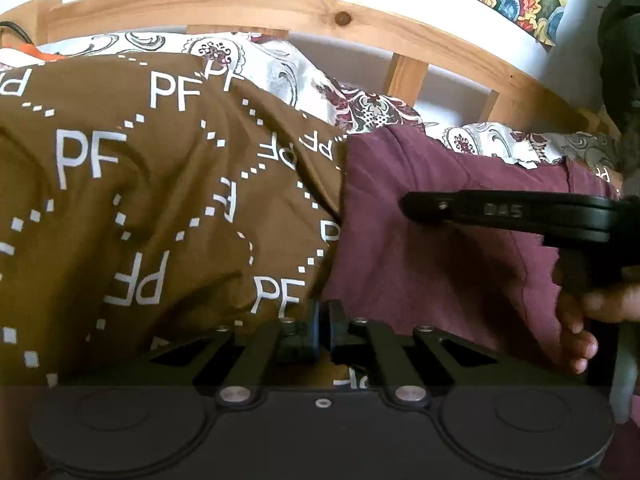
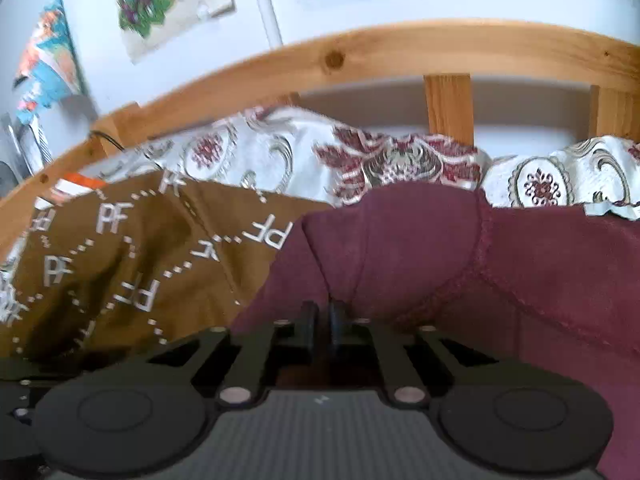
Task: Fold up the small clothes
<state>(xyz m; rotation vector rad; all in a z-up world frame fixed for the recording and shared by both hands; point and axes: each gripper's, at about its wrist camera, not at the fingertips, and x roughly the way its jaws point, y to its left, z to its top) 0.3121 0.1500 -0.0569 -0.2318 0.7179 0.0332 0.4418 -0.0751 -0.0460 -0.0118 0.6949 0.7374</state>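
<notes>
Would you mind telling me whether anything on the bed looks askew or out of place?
Nothing is damaged or spilled. The maroon garment lies bunched and creased, overlapping the edge of the brown PF-print cloth, which is itself rumpled rather than flat. A small orange item pokes out behind the brown cloth, too hidden to identify.

Ahead: wooden bed rail (image 2: 400, 46) and slats (image 2: 447, 106), closing off the far side.
Before the rail: rumpled patterned bedding (image 2: 280, 152), heaped along it.
Left: brown printed cloth (image 1: 132, 184), low, wrinkled, open above.
Right: maroon garment (image 2: 540, 264), bunched up; right gripper (image 1: 404, 205) and hand (image 1: 580, 316) reaching across above it.
</notes>
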